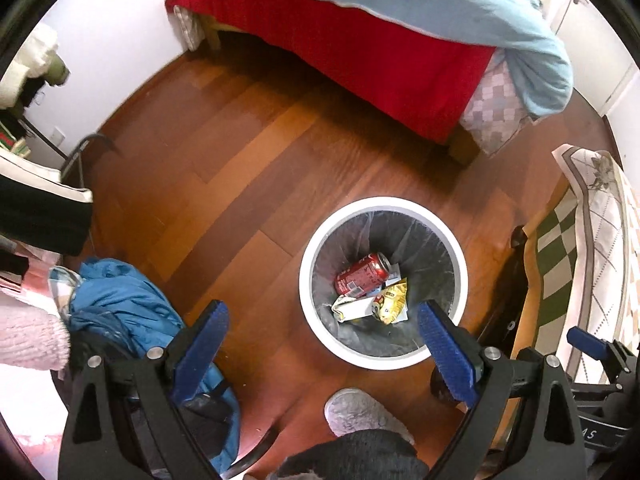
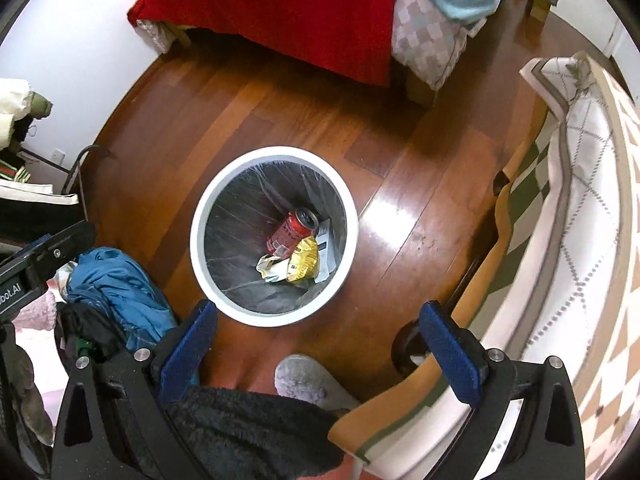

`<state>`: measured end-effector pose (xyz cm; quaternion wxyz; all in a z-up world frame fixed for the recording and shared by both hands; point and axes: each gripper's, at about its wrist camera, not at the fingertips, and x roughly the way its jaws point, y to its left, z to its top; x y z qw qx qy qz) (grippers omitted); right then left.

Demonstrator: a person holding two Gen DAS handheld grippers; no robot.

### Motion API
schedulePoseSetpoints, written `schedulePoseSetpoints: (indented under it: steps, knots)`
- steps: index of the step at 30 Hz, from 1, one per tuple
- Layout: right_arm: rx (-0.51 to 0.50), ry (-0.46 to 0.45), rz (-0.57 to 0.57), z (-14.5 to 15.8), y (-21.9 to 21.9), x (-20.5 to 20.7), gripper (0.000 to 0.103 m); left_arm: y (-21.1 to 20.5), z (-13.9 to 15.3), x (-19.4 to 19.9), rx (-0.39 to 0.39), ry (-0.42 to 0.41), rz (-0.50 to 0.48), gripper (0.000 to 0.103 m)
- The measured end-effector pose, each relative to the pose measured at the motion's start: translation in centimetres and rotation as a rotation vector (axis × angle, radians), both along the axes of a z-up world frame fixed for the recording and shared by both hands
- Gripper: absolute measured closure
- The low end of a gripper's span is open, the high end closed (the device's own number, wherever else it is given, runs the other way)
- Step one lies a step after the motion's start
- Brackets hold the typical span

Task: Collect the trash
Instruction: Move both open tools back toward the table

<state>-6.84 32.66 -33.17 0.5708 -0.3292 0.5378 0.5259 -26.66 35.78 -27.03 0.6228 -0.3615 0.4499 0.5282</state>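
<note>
Above the round white plastic bin (image 1: 383,285), we see our left gripper (image 1: 322,348) and right gripper (image 2: 318,346) both spread wide, empty, touching nothing.

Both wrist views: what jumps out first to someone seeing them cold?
The white trash bin stands mid-floor on the dark wood, lined with a bag and holding a red soda can, a yellow snack wrapper and some paper. Behind it a red bedspread hangs off the bed, under a pale blue blanket. The left gripper and right gripper both hang open and empty above the floor.
</note>
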Motion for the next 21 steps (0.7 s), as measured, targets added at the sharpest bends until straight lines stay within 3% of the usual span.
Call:
schedulePoseSetpoints:
  steps: [9,21]
  knots:
    - [0.114,0.003,0.008,6.6,-4.5,1.3,0.001,-4.6,5.7,0.7,0.100,-0.011,-0.024,0.007]
    - [0.294,0.080,-0.044,16.2,-12.7,4.6,0.001,-12.3,13.4,3.9,0.228,-0.048,-0.098,0.007]
